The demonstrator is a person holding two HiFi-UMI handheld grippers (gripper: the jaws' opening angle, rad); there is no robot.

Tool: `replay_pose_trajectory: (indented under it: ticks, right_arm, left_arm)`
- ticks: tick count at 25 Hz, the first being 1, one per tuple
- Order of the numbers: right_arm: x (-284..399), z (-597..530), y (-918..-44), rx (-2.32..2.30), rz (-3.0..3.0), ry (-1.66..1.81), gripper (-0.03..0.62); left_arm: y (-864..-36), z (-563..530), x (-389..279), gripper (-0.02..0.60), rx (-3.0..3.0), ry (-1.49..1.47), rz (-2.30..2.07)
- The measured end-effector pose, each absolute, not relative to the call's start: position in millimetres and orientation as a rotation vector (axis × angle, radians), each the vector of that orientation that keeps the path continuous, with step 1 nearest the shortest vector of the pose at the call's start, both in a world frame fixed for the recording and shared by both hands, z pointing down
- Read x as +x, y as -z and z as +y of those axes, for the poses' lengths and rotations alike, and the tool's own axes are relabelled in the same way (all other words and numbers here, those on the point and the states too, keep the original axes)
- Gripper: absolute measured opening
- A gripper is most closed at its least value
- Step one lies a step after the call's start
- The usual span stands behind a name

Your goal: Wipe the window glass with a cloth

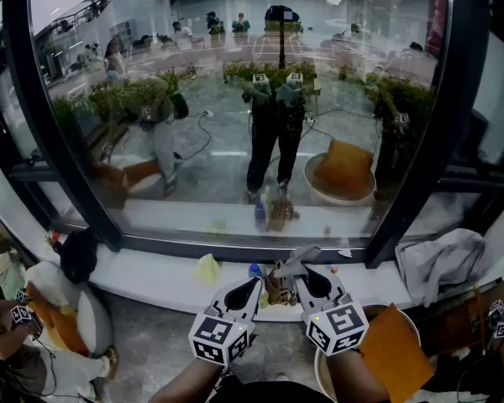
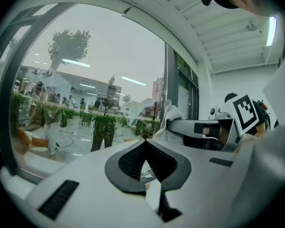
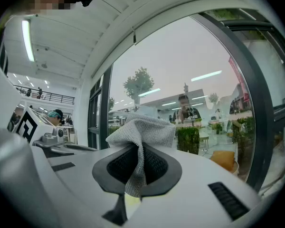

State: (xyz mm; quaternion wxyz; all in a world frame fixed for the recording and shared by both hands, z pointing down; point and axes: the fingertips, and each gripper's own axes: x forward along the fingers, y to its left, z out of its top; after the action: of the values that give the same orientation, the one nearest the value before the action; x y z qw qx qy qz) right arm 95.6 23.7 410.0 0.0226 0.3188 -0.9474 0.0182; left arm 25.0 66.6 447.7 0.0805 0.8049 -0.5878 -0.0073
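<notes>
1. The grey cloth (image 3: 142,127) is pinched between the pads of the right tongs (image 3: 138,156). They are closed on it. A crumpled bunch stands above the tips and a narrow tail runs down between the pads.
2. In the head view the cloth (image 1: 296,260) sticks out ahead of the right tongs (image 1: 299,277), toward the lower frame of the window glass (image 1: 235,99). Whether it touches the pane cannot be told.
3. The left tongs (image 2: 144,142) are closed with the tips meeting and nothing is held between the pads.
4. In the head view the left tongs (image 1: 256,282) sit just beside the right ones, tips near each other, and clear of the cloth.
5. From the left gripper view the cloth (image 2: 168,115) shows to the right, rising from the other tongs in front of the window glass (image 2: 99,51).
6. Both tongs hover over the white window sill (image 1: 151,277), low in front of the pane.
7. On the sill, left of the tongs, lies a small yellow rag (image 1: 207,269). A blue-capped bottle (image 1: 254,269) stands just ahead of the left tips.
8. A grey heap of fabric (image 1: 441,259) rests at the sill's right end, well apart from the tongs. An orange cushion (image 1: 386,347) lies below it.
</notes>
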Motion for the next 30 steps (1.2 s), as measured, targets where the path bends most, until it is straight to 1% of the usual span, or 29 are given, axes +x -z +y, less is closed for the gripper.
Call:
replay_pose_trajectory:
  ticks: [18, 30]
  right_arm:
    - [81.0, 29.6, -404.0, 0.955, -2.950, -0.038, 0.040]
    - [81.1, 14.0, -400.5, 0.890, -2.962, -0.030, 0.039]
  left_arm:
    - [-438.7, 75.8, 8.0, 0.008, 2.392, 0.019, -1.811]
    - [-436.9, 58.6, 6.5, 0.008, 2.353, 0.003, -1.883]
